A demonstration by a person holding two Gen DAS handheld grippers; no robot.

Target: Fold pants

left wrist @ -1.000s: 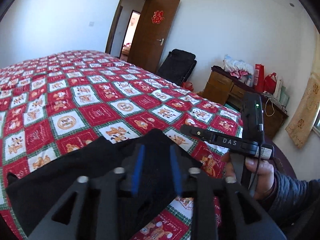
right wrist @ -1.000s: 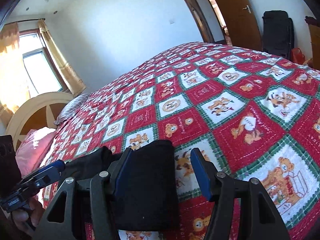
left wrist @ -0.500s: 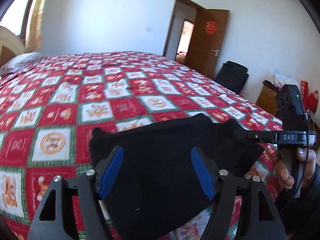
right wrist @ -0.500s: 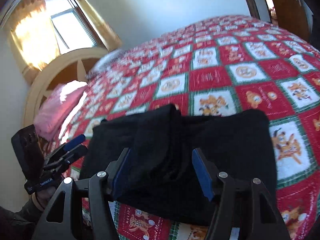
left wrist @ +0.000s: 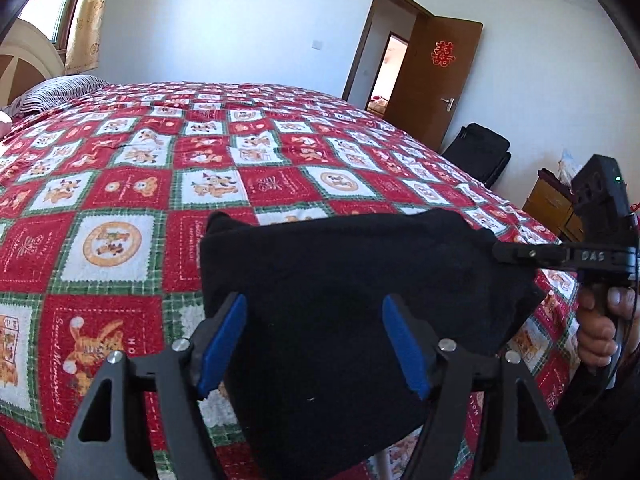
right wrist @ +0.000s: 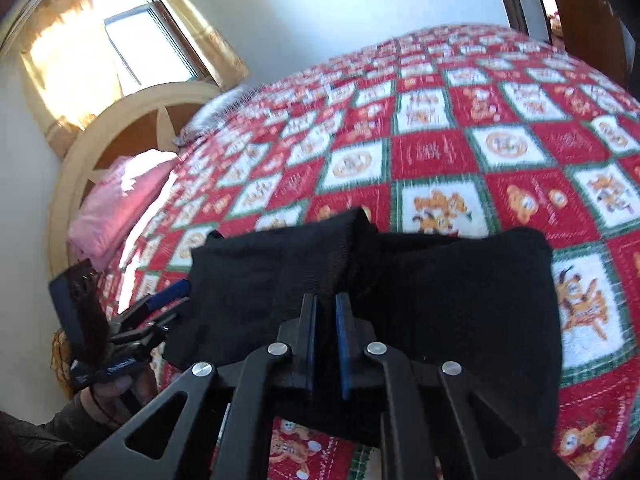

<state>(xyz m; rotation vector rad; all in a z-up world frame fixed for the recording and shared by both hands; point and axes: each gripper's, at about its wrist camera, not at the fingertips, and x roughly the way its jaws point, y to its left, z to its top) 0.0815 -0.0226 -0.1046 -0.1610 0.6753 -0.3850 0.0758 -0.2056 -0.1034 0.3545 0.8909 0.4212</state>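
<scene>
The black pants (left wrist: 344, 280) lie folded into a compact block on the red patterned bedspread (left wrist: 132, 184) near the bed's near edge. My left gripper (left wrist: 316, 340) is open, its blue pads wide apart above the near part of the pants, holding nothing. My right gripper (right wrist: 325, 340) is shut, its blue pads nearly together just above the pants (right wrist: 440, 292); whether cloth lies between them is unclear. The right gripper also shows at the right edge of the left wrist view (left wrist: 516, 254), and the left gripper at the left of the right wrist view (right wrist: 168, 304).
A pink pillow (right wrist: 116, 204) and a curved wooden headboard (right wrist: 120, 120) stand at the head of the bed. An open brown door (left wrist: 432, 80), a black bag (left wrist: 480, 152) and a wooden dresser (left wrist: 556, 208) line the far wall.
The left gripper opened fully and drew back over the pants. The right gripper closed from wide open to shut. Both views swung toward the head of the bed.
</scene>
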